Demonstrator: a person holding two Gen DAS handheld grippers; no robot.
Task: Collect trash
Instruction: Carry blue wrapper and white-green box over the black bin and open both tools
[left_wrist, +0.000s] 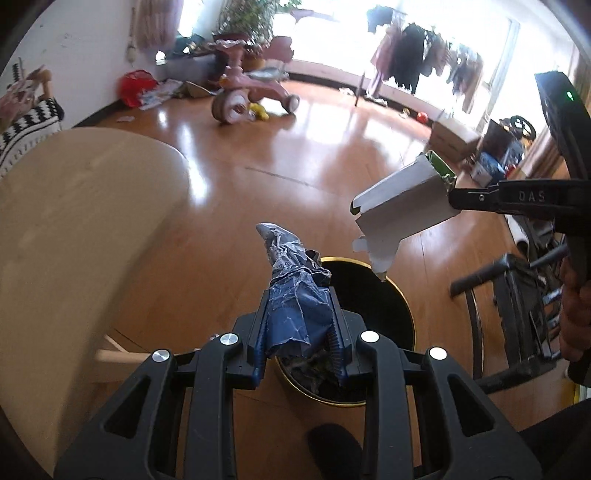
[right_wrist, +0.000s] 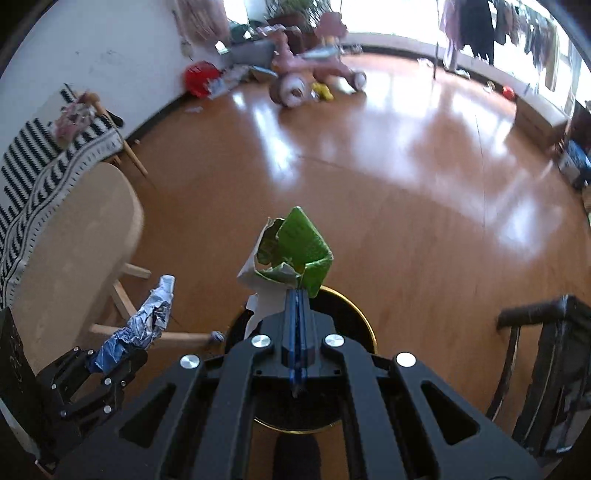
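Two pieces of trash are in play, one per gripper, and one black gold-rimmed bin (left_wrist: 391, 295) stands on the wood floor below both. The left gripper (left_wrist: 300, 314) is clamped on a crumpled blue-and-silver wrapper (left_wrist: 291, 280); its long axis runs up and away from the jaws, the silver tip pointing out over the bin's near rim — seen from the right wrist it leans toward the pale round table (right_wrist: 74, 251) beside the bin. The right gripper (right_wrist: 298, 299) is pinched tight on a torn green-and-white carton (right_wrist: 295, 251), which stands up from the jaws just above the bin's rim; in the left view its white length slants down toward the bin's mouth. One dark chair (left_wrist: 517, 306) sits on the bin's other side.
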